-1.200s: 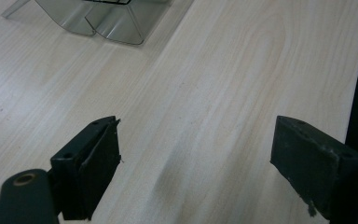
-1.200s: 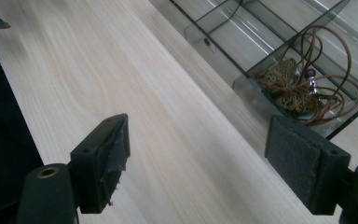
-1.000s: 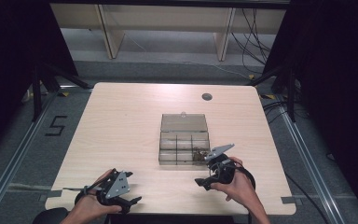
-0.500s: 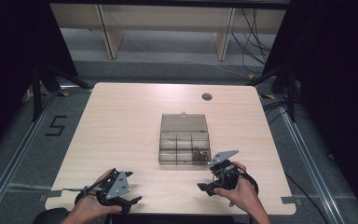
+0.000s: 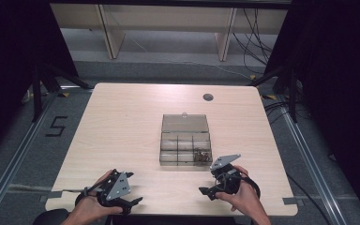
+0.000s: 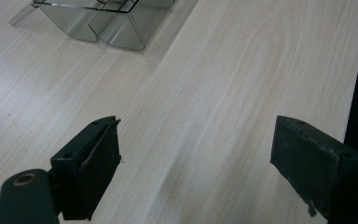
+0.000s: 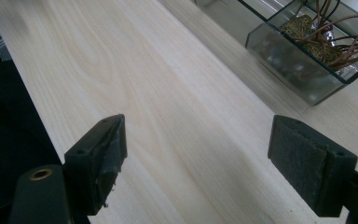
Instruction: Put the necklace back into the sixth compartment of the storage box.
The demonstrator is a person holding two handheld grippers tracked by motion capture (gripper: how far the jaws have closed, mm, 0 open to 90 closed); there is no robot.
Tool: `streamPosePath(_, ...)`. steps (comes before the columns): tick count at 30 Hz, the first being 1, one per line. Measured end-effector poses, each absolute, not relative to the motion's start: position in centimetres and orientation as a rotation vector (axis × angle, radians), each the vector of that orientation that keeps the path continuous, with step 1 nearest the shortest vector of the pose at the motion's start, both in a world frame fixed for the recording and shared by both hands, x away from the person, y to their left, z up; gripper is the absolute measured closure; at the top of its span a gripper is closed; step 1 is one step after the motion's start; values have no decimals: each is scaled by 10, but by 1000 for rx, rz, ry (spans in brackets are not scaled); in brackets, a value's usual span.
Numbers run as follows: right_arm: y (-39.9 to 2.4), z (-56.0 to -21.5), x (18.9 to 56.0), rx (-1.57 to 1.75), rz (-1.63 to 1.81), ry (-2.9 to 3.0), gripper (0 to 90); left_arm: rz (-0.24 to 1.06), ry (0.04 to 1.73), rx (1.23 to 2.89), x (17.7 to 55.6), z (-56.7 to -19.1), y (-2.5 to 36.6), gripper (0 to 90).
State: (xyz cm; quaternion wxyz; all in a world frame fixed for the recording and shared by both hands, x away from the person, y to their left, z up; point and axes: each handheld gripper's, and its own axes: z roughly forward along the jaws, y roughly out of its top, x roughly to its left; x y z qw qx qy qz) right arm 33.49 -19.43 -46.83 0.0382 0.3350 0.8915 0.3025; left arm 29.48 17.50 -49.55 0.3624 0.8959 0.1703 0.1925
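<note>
Right hand-held gripper has pulled back from the open clear compartment box mid-worktop, jaws apart and empty like the left hand-held gripper, so a step with the wires looks finished

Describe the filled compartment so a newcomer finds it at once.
On the table sits a clear box, lid open. Its near-right compartment, the corner closest to the right tongs, holds a tangle of brownish wires; the other compartments look empty.
</note>
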Motion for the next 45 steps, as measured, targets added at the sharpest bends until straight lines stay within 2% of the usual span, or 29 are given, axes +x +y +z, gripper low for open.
streamPosePath(45, -219, -496, 306, 1104, 940, 2675, 170, 493, 424, 2331, 295, -496, 174, 150)
